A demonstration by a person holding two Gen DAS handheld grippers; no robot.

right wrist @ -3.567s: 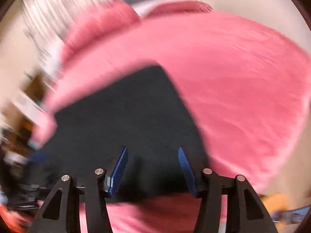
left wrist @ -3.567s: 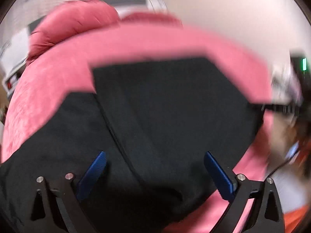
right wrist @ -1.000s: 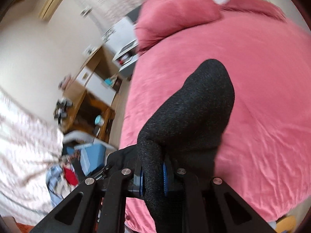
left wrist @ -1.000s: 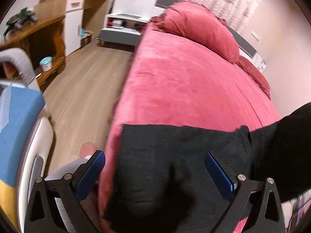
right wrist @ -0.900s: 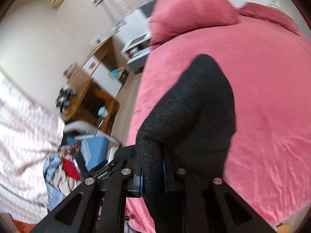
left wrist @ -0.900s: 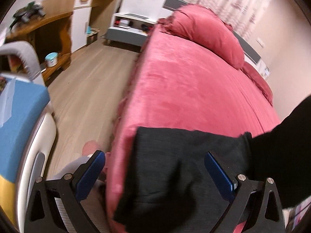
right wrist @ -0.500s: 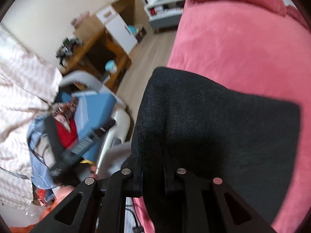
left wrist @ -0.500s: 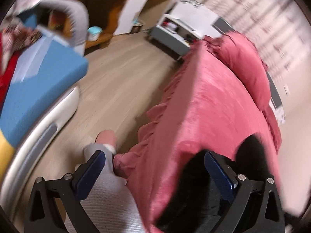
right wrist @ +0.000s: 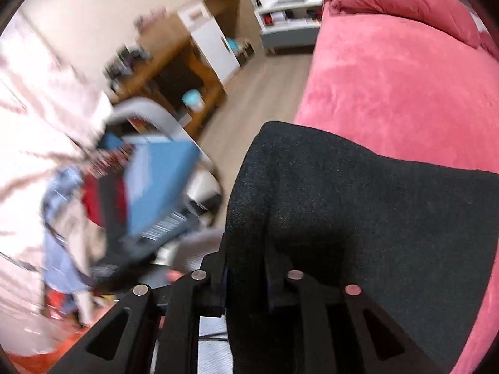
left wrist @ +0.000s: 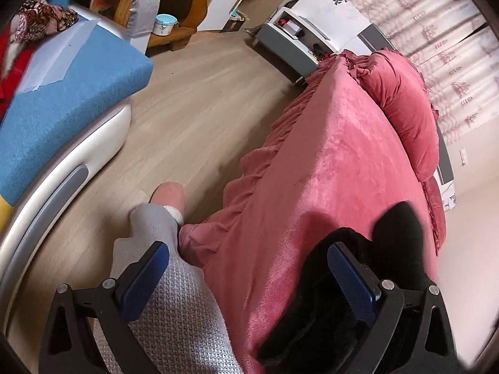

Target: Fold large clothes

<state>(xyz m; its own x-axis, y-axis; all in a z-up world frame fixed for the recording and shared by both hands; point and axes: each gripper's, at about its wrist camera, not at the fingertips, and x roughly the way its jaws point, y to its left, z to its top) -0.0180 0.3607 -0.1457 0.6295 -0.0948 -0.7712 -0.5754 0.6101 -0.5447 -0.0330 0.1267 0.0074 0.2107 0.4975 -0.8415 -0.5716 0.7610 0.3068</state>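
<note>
The black garment [right wrist: 358, 218] lies folded on the pink bed [right wrist: 405, 78], near its left edge. My right gripper [right wrist: 246, 258] has a thick fold of that garment between its jaws; the jaws are opening, and the cloth hides the pads while it still looks pinched. In the left wrist view the same black garment [left wrist: 318, 318] is bunched at the lower right, behind the right blue pad [left wrist: 352, 277]. My left gripper [left wrist: 249, 275] is open over the bed's [left wrist: 327, 171] frilled side, with nothing held.
A person's grey knit trouser leg [left wrist: 174, 305] and foot [left wrist: 168, 196] stand by the bed's edge. A blue-cushioned white seat [left wrist: 62, 93] with clothes is on the left. Beyond the wooden floor [left wrist: 202, 93] stand a white bedside unit [left wrist: 305, 28] and red pillows [left wrist: 405, 99].
My right gripper swung the black fold down and over to the bed's left edge, where the garment now lies doubled. My left gripper dropped and rolled, so its view shifted to the bed's side and floor.
</note>
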